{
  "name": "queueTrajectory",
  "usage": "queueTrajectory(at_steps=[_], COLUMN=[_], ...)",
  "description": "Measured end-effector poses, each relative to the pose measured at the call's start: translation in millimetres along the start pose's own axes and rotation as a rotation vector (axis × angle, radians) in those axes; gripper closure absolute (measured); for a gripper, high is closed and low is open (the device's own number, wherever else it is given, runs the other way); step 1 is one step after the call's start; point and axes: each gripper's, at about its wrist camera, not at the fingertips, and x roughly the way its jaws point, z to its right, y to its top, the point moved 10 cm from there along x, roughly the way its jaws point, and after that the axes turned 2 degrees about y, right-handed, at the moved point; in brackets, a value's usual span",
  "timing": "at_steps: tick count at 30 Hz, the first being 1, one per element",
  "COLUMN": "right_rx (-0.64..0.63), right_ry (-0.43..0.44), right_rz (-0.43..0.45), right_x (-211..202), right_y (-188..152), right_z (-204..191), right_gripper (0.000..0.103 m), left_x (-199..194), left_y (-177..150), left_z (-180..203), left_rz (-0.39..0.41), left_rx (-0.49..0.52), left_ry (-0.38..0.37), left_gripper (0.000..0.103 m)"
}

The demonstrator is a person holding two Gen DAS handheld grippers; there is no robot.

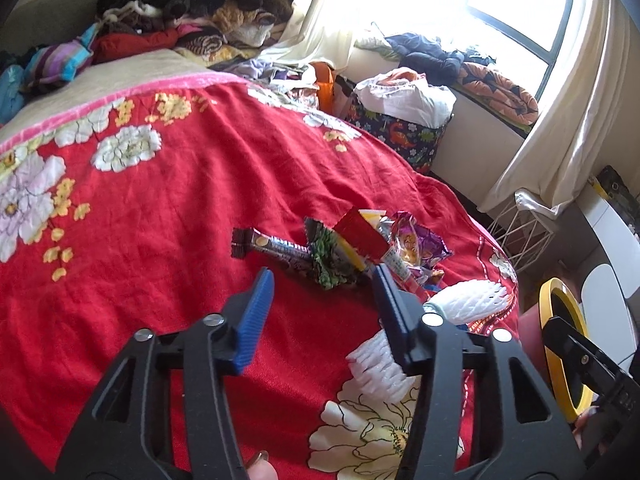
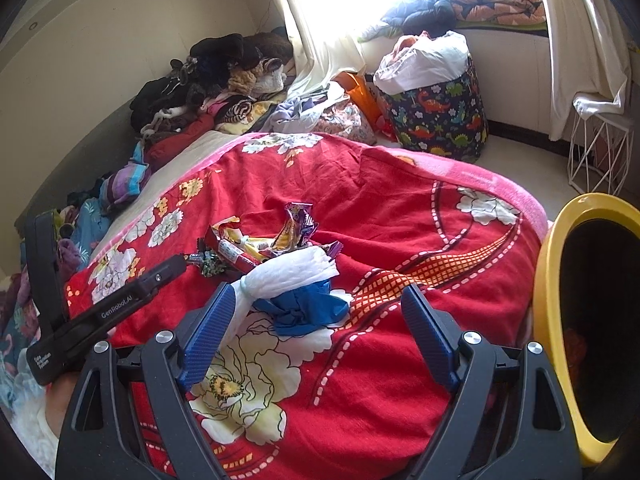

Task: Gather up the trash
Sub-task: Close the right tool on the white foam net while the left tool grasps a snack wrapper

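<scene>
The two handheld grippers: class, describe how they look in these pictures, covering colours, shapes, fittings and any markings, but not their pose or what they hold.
Both the left gripper and the right gripper have matte black frames with triangular cut-outs, round silver pivot bolts and two fingers faced with ribbed blue pads. In the right wrist view, the left gripper's black body carries white lettering, "GenRobot.AI", plus smaller print I cannot read. No cables or sleeves show.

A red blanket (image 2: pixel 400 208) with big white flowers covers the bed. Far back by the wall sits a heap of dark clothes (image 2: pixel 216 76). On the floor beside the bed stands a dinosaur basket (image 2: pixel 440 120) stuffed with white cloth. A white wire stand (image 2: pixel 596 152) is under the pale curtain (image 1: pixel 560 120). Bright light comes through the window (image 1: pixel 520 4).
</scene>
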Motion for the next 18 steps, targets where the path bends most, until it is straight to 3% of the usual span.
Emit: queueTrajectory(at_steps=[3, 10, 18], right_rx=[0.018, 0.069, 0.149], right_ry=[0.014, 0.034, 0.059], right_rz=[-0.021, -0.053, -0.089], right_x=[11, 32, 57], right_y=[-1, 0, 3], right_z=[-1, -4, -1], right_gripper=[0.021, 0.021, 0.024], left_x=[8, 19, 29], left_y=[-4, -10, -11], left_z=[-2, -2, 5], left_rz=[-0.027, -0.06, -0.08], left_rx=[-0.025, -0.044, -0.048], left_ry=[-0.015, -0.036, -0.058], left_gripper=[0.072, 0.08, 0.08])
